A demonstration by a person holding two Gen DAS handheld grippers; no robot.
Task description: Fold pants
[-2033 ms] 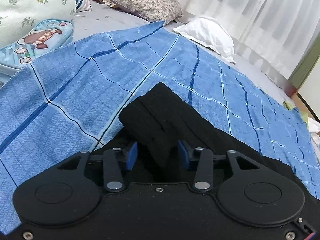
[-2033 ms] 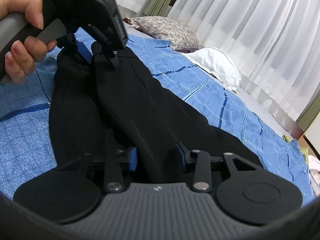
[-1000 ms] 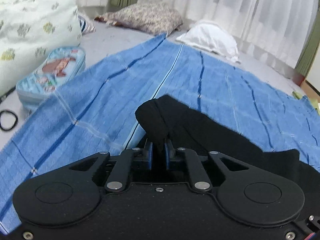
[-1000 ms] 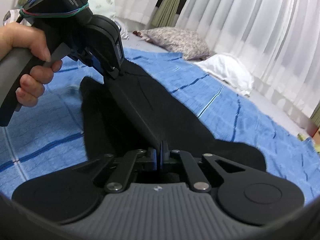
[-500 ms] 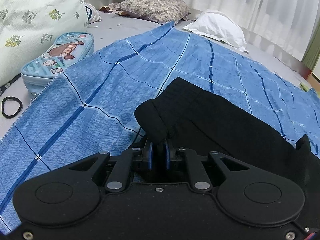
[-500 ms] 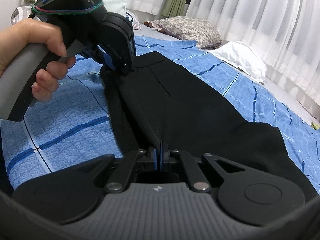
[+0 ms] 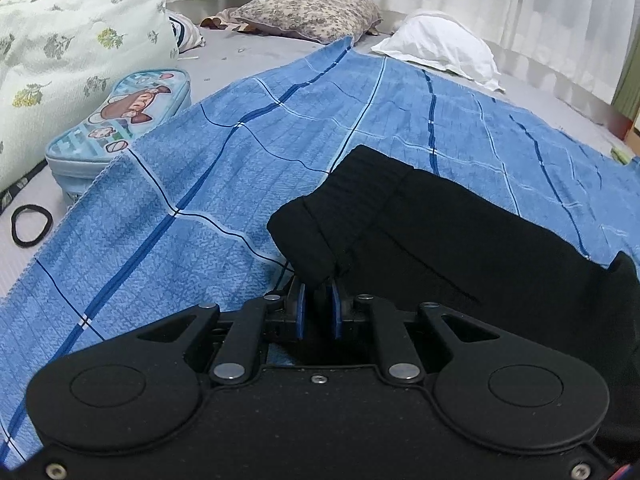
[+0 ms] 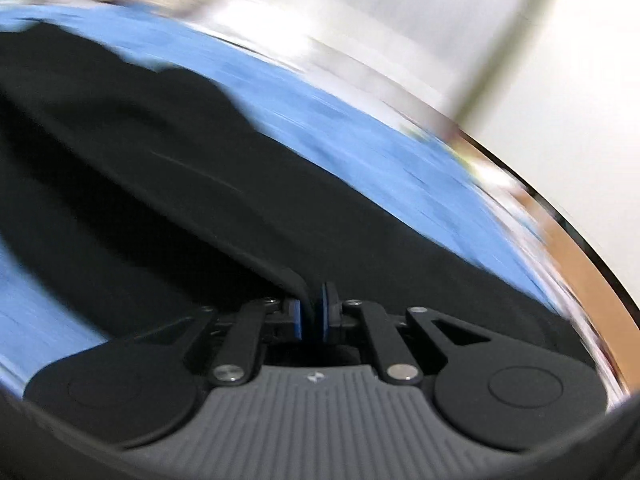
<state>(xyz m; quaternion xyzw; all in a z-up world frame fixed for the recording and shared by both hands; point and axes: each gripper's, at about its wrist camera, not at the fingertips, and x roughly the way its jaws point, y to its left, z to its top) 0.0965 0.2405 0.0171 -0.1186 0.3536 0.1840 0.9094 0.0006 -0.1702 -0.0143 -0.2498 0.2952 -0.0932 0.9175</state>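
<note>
The black pants (image 7: pixel 440 236) lie on a blue checked blanket (image 7: pixel 200 184), waistband toward the far left. My left gripper (image 7: pixel 317 300) is shut on a bunched corner of the waistband, low over the blanket. In the right wrist view, which is motion-blurred, the pants (image 8: pixel 240 208) spread across the blanket (image 8: pixel 360 152). My right gripper (image 8: pixel 314 312) is shut on a thin edge of the black fabric, with a small gap between its blue pads.
A cartoon pencil case (image 7: pixel 120 120) and a black hair tie (image 7: pixel 31 224) lie left of the blanket. A floral quilt (image 7: pixel 60 52), a patterned pillow (image 7: pixel 312 10) and a white pillow (image 7: pixel 440 52) lie at the back before white curtains.
Both grippers closed on the pants and lowered them flat onto the blanket. The right gripper is now swinging fast to the right; its view blurs and the left gripper has left it.
</note>
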